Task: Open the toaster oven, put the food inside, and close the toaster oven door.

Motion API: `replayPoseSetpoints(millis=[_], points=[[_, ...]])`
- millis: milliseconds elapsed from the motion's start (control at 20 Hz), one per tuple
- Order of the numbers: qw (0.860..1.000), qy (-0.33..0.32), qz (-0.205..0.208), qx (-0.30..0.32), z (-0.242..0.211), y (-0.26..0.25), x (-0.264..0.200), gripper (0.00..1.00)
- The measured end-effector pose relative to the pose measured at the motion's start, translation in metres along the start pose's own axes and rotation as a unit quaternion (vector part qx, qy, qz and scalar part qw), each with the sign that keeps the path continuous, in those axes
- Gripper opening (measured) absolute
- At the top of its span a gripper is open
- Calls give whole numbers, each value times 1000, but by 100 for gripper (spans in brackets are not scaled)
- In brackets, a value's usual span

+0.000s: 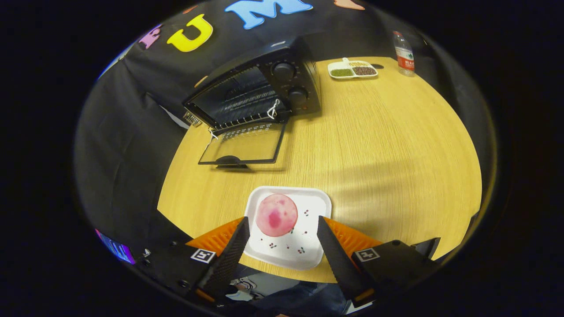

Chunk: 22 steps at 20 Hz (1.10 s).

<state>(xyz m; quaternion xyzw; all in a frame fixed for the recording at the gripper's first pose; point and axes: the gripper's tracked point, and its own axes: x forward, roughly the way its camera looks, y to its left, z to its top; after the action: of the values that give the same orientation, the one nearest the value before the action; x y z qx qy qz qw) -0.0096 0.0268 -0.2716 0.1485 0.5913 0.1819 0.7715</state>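
The gripper is positioned at the near edge of the round wooden tabletop. Its two fingers are spread wide apart and grasp nothing. One finger stands at each side of a white square plate; whether the fingers touch the plate rims cannot be determined.

The plate rests on the tabletop, close to the near edge, with small dark dots printed on its surface. A flat, round, pink piece of food lies on the plate, nearer the left finger and toward the far half of the plate. The food lies between the fingers and is not touched by either of them.

Beyond the plate, toward the left side of the tabletop, stands the black toaster oven. Its glass door is fully open, folded down flat toward the viewer, with the handle at its near edge. The wire rack is visible inside the cavity. Two round knobs sit one above the other on the right side of the oven front.

At the far side of the tabletop, well apart from the oven, lie a white divided dish holding green and dark brown contents and a clear plastic bottle with a red label, standing upright.
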Motion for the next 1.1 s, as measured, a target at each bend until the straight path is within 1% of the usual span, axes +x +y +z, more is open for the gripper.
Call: replayPoseSetpoints(millis=[250,350,400,500,750,850,900,950,1000,1050,1100], points=[[998,61,2,18,-16,-17,14,98],[996,85,3,26,-22,-20,18,93],[995,94,0,24,-23,-24,21,93],[994,105,-5,22,-26,-28,27,89],[990,141,-18,19,-36,-40,33,53],[989,147,-11,26,-37,-39,34,36],[988,150,-7,28,-35,-40,32,35],[988,153,-5,30,-37,-40,32,28],[988,154,-19,26,-29,-52,34,20],[987,148,-15,53,-40,-52,44,12],[986,154,-9,60,-35,-48,33,4]])
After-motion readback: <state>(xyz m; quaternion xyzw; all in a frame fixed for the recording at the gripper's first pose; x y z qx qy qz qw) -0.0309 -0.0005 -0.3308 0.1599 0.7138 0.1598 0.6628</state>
